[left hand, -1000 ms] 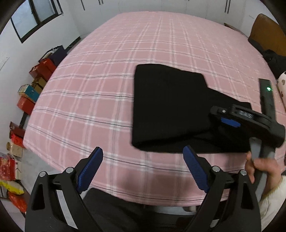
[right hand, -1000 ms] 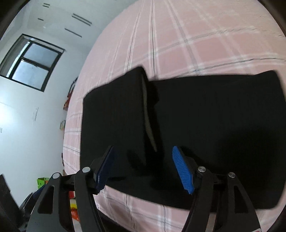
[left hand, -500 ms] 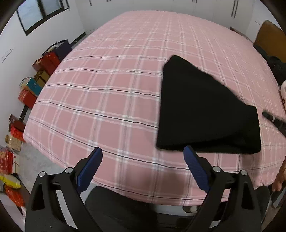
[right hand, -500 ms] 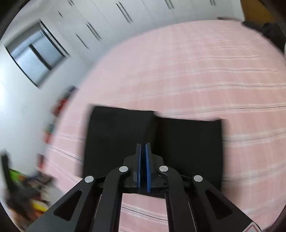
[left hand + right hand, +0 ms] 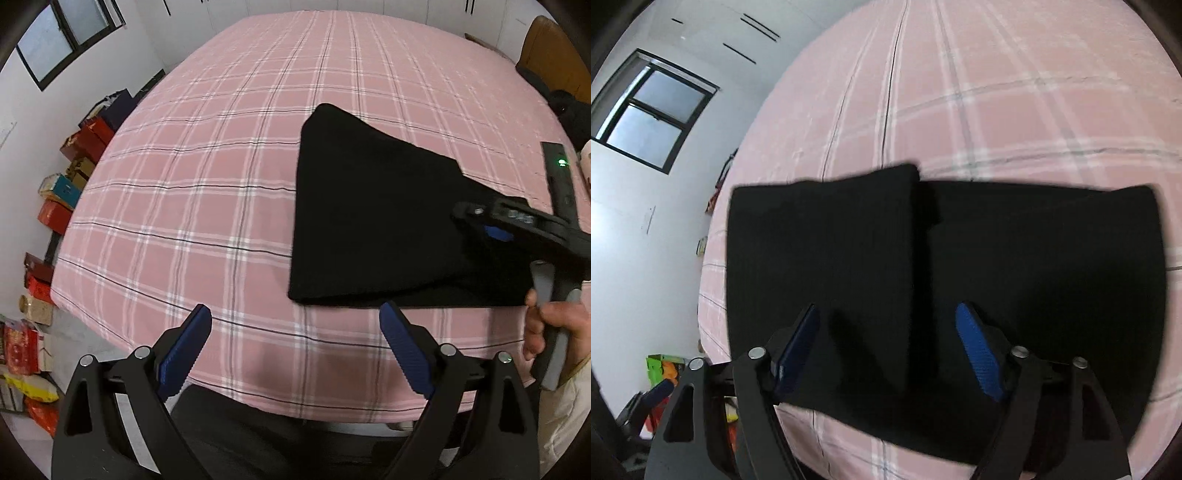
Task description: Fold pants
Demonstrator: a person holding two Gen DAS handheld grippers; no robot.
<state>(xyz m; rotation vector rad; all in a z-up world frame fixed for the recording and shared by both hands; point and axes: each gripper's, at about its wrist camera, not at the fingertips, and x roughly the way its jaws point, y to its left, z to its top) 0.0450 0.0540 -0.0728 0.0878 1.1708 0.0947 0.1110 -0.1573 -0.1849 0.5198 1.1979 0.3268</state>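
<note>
The black pants (image 5: 373, 221) lie folded on the pink plaid bed (image 5: 229, 155), toward its right front. In the right wrist view the pants (image 5: 1034, 266) show a folded layer on the left and a flat part on the right. My left gripper (image 5: 295, 339) is open and empty, above the bed's front edge, left of the pants. My right gripper (image 5: 886, 347) is open, low over the pants' near edge, straddling the fold line. It also shows in the left wrist view (image 5: 517, 229), over the pants' right end.
Colourful boxes (image 5: 55, 206) are stacked on the floor along the left wall. A black device with a green light (image 5: 561, 177) lies on the bed at the right. A brown chair (image 5: 554, 62) stands at the far right. A window (image 5: 650, 114) is on the left wall.
The right gripper, shut and raised half a second ago, has opened and come back down over the pants' near edge. The left gripper stays open and has shifted slightly.
</note>
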